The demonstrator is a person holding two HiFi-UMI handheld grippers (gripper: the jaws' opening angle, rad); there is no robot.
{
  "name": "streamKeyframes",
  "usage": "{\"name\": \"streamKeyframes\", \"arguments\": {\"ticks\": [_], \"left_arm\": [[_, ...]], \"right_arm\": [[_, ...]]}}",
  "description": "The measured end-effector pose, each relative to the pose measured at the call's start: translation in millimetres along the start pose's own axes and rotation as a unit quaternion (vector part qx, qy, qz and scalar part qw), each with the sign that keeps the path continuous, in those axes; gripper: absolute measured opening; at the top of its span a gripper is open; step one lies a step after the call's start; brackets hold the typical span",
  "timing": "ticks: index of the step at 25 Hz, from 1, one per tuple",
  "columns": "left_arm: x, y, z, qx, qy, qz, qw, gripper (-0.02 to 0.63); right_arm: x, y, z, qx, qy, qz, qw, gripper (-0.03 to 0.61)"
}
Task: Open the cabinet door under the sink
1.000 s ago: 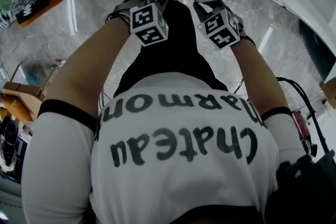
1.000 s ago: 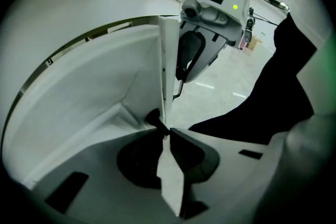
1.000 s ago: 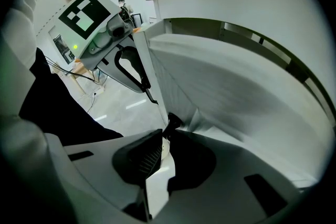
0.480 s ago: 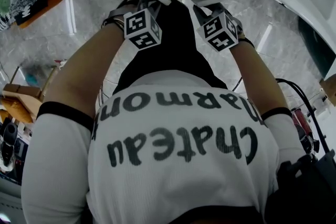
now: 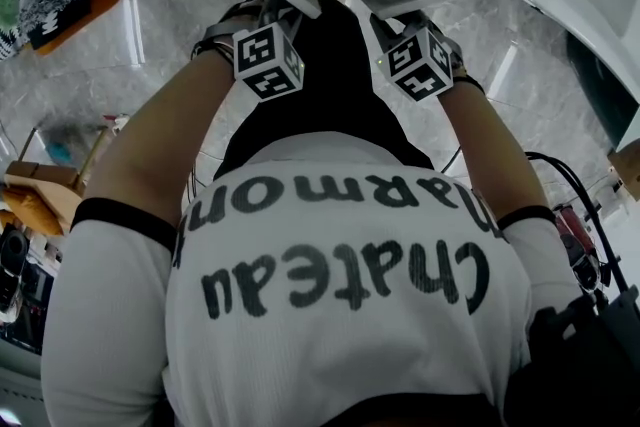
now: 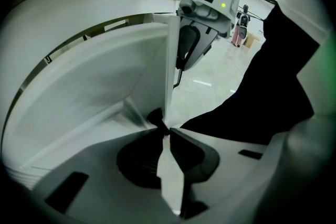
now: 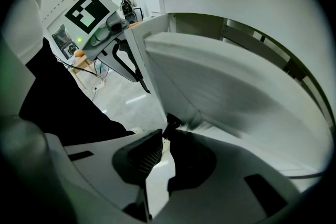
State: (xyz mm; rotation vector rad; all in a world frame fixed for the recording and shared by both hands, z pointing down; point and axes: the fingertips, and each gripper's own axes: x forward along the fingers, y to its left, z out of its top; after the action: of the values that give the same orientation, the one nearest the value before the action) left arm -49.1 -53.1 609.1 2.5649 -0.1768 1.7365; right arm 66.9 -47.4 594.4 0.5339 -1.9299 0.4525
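Clamping thin cabinet door (image 6: 131,60) edges, left gripper (image 6: 164,131) and right gripper (image 7: 165,136) fingers nearly meet.

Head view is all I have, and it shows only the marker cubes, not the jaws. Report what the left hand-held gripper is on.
Observer: The left hand-held gripper is clamped on the thin free edge of the left cabinet door.
Operator: Now the right one.
Observer: The right hand-held gripper pinches the free edge of the right cabinet door in the same way.
Operator: Tell me who else is around.
Observer: One person stands far back, visible only in the right gripper view.
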Motion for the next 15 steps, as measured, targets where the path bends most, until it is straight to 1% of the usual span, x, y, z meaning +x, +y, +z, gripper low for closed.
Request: {"name": "streamKeyframes", "arguments": {"ticks": [3,8,15], "left_arm": [[-1.6,-4.3,-3.5,0.006,0.004,-0.007,0.9999,0.041],[-5.5,-10.3,-13.6,0.000,0.006,-0.007,1.0000,0.041],[-11.8,-18.8,-28.3,-0.001,0.006,-0.003,1.0000,0.041]], "right_arm": [[-1.7,1.9,-4.4,-0.003,0.005,0.001,1.000,0.040],[-3.8,8.5,-11.4,-0.018,0.015,0.008,1.000,0.040],[-6.3,16.1,-19.7,-0.022,0.026,0.005,0.999,0.040]]}}
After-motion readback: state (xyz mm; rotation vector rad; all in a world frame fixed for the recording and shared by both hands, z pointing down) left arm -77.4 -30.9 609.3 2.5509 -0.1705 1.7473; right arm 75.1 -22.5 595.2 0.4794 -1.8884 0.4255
